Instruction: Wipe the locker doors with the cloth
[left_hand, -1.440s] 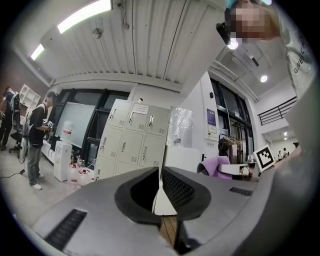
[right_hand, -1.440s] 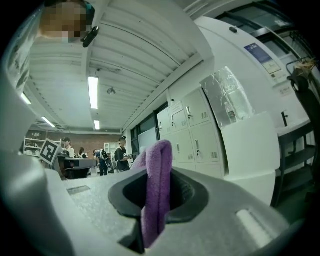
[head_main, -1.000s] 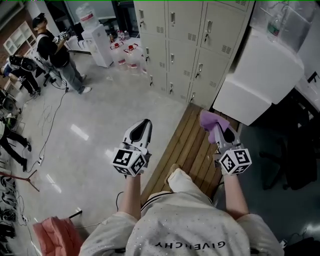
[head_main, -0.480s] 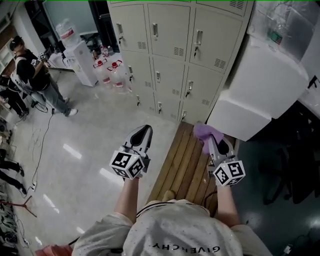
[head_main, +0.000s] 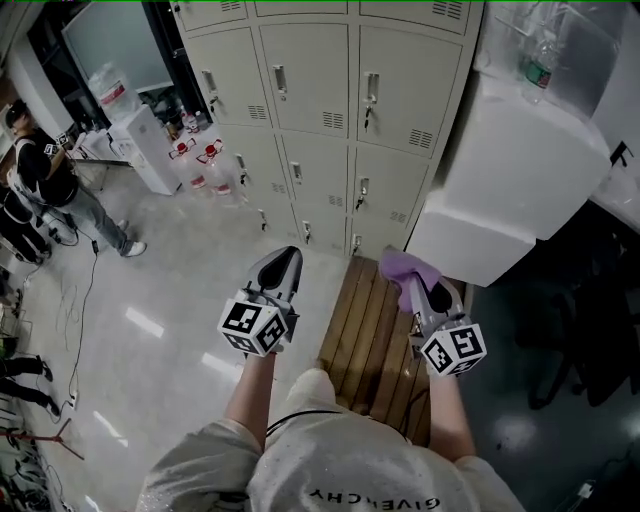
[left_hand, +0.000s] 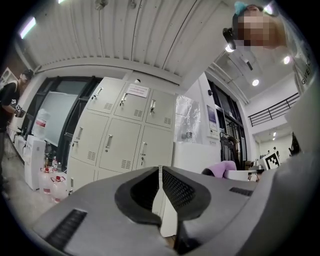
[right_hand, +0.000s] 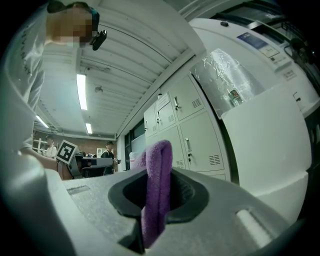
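A bank of cream locker doors (head_main: 310, 120) with small handles and vents stands ahead; the same locker doors (left_hand: 120, 135) fill the left gripper view and appear as locker doors (right_hand: 192, 135) in the right gripper view. My right gripper (head_main: 418, 282) is shut on a purple cloth (head_main: 405, 266), still short of the doors. The cloth (right_hand: 157, 190) stands pinched upright between its jaws. My left gripper (head_main: 282, 270) is shut and holds nothing; its jaws meet in the left gripper (left_hand: 160, 192) view.
A wooden bench (head_main: 375, 335) runs underfoot toward the lockers. A large white appliance (head_main: 510, 180) stands at the right beside them. Water jugs (head_main: 200, 160) and a dispenser (head_main: 130, 140) sit at the left. A person (head_main: 50, 185) stands on the shiny floor at far left.
The view has advanced toward the lockers, which now fill more of the top. Both grippers keep their pose, the right one still holding the cloth.
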